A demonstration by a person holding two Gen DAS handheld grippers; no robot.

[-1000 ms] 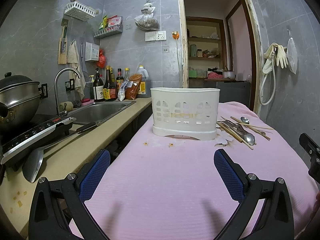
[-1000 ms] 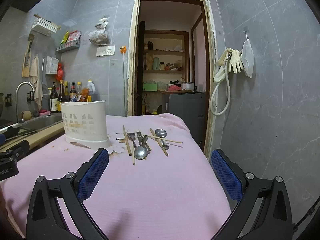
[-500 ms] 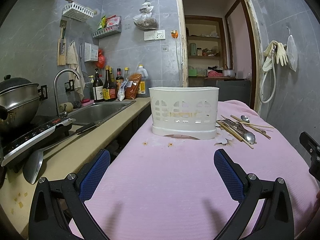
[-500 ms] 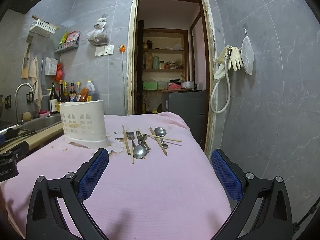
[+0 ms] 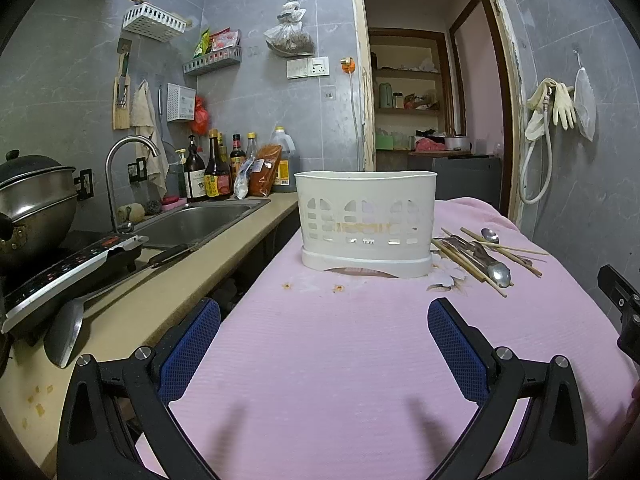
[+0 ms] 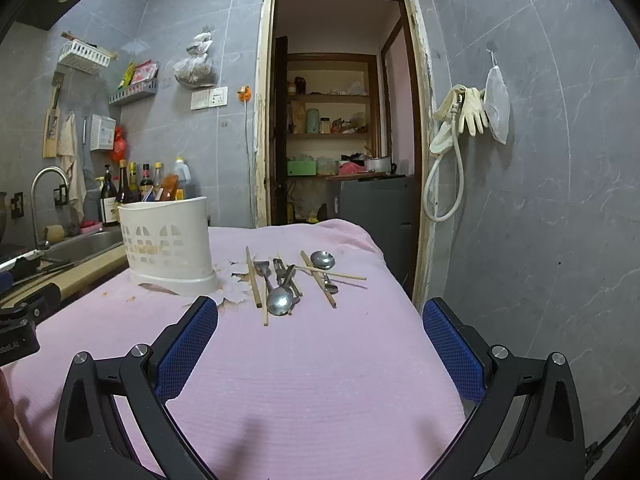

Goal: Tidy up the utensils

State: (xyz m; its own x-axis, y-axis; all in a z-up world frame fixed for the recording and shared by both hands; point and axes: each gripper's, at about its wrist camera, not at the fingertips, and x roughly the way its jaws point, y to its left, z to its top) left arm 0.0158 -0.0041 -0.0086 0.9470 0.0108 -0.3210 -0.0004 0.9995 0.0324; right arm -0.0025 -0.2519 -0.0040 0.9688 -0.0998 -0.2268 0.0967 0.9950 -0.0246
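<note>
Since a second ago both views have crept slightly forward, so the caddy and the utensil pile sit a touch larger and nearer, while nothing on the pink cloth has shifted. Spread wide and holding nothing, the right hand-held gripper (image 6: 320, 340) hovers low over the cloth-covered desk (image 6: 320, 380), and the pile lies straight ahead of it, slightly left of its centre line and near. Closest in that pile is a large spoon (image 6: 279, 300), bowl toward the camera and handle running away from it, so its long axis points roughly along the fingers rather than across them. Wooden chopsticks (image 6: 253, 278) lie just beside it in much the same direction, with another pair crossing a second spoon (image 6: 322, 260) farther back. Left of the pile, just beside it, stands the white caddy (image 6: 168, 240), upright. The left hand-held gripper (image 5: 324, 340), equally released and empty, faces the caddy (image 5: 366, 224) squarely, with the utensils (image 5: 486, 258) off to its right and farther away. By my judgement the right side is the better placed for the first pick.
</note>
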